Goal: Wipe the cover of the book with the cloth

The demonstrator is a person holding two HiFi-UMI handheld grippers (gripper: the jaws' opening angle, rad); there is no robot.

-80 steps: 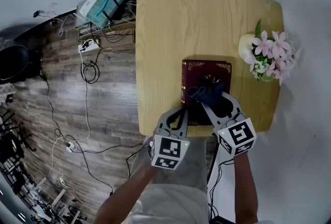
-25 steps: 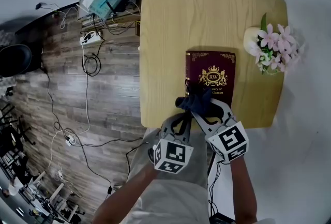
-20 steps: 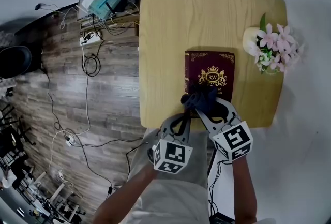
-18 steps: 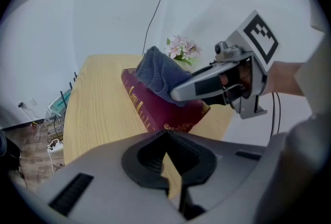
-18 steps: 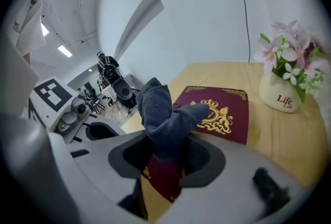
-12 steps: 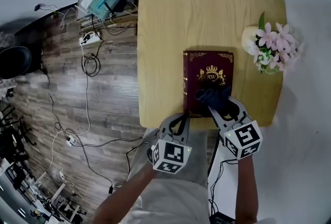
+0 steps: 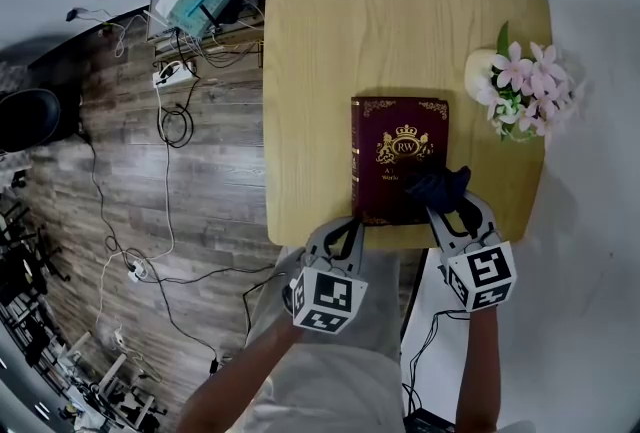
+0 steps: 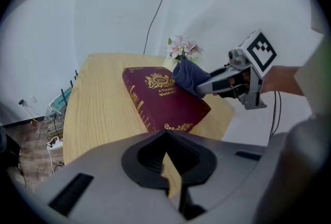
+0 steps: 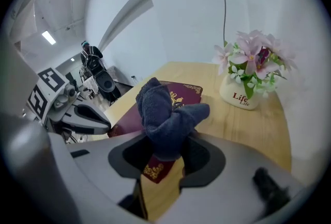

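while the right claw (image 7: 446,197) clamps the cloth (image 7: 436,185) on the book (image 7: 388,161), left claw (image 7: 351,226) closed

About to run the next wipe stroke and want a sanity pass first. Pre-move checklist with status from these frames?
1. Cloth gripped: ok. The right claw is shut on the bunched dark cloth.
2. Cloth on the book: ok. It sits at the near right part of the top face.
3. Book closed and flat on the table: ok.
4. Left claw steadying the book: cannot tell. It is shut and empty at the near left corner, but contact is unclear.
5. Flower pot out of the stroke path: ok. It stands apart from the book's far right corner, though close.
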